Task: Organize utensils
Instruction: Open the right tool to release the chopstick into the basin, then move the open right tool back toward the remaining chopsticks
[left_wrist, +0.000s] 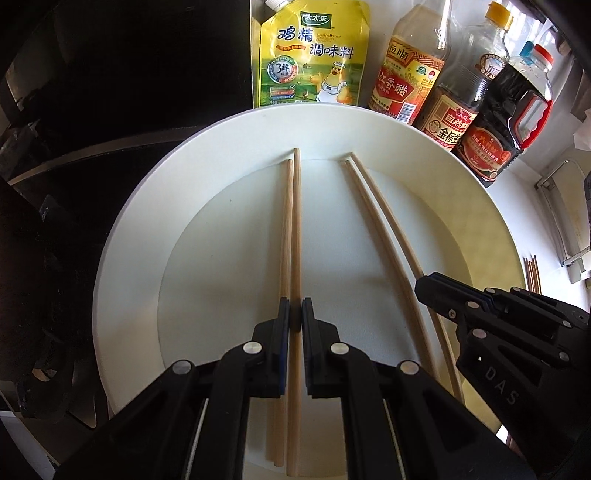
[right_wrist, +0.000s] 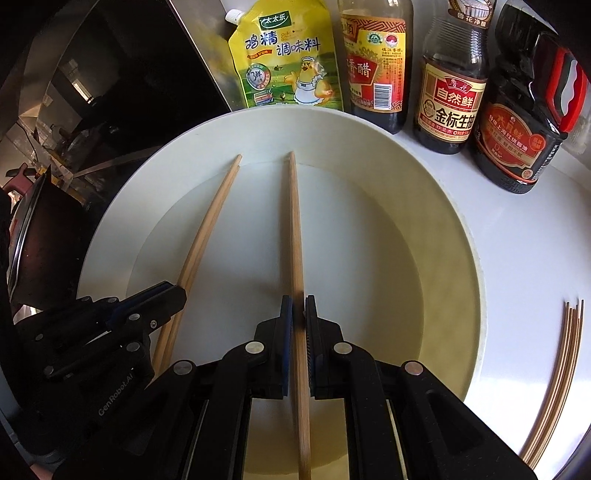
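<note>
At the far left a dark stove area (left_wrist: 92, 110) borders the white counter (right_wrist: 517, 236); beside it sits a large white plate (left_wrist: 122, 258), which fills the middle of both views. The left gripper (left_wrist: 295, 314) hangs over the plate's near half, its jaws closed on a pair of wooden chopsticks (left_wrist: 290, 229); one stick runs between the blue pads, the other lies tight against its left side, and whether that second stick is pinched too cannot be told; both point toward the plate's far rim. To their right, the right gripper (right_wrist: 298, 310) is likewise clamped on a second pair of chopsticks (right_wrist: 295, 229), the two sticks stacked so closely that in its own camera they read almost as one; in the left camera they show as two separate sticks (left_wrist: 384, 229). The two pairs lie near each other, roughly parallel, and apart. Behind the plate, left to right, stand a yellow seasoning pouch (left_wrist: 314, 55), a vinegar bottle (left_wrist: 410, 74), a soy sauce bottle (right_wrist: 452, 99) and a dark jug with a red handle (right_wrist: 524, 125); at the far right, a bundle of further chopsticks (right_wrist: 557, 380) lies on the counter, just beside the plate.
</note>
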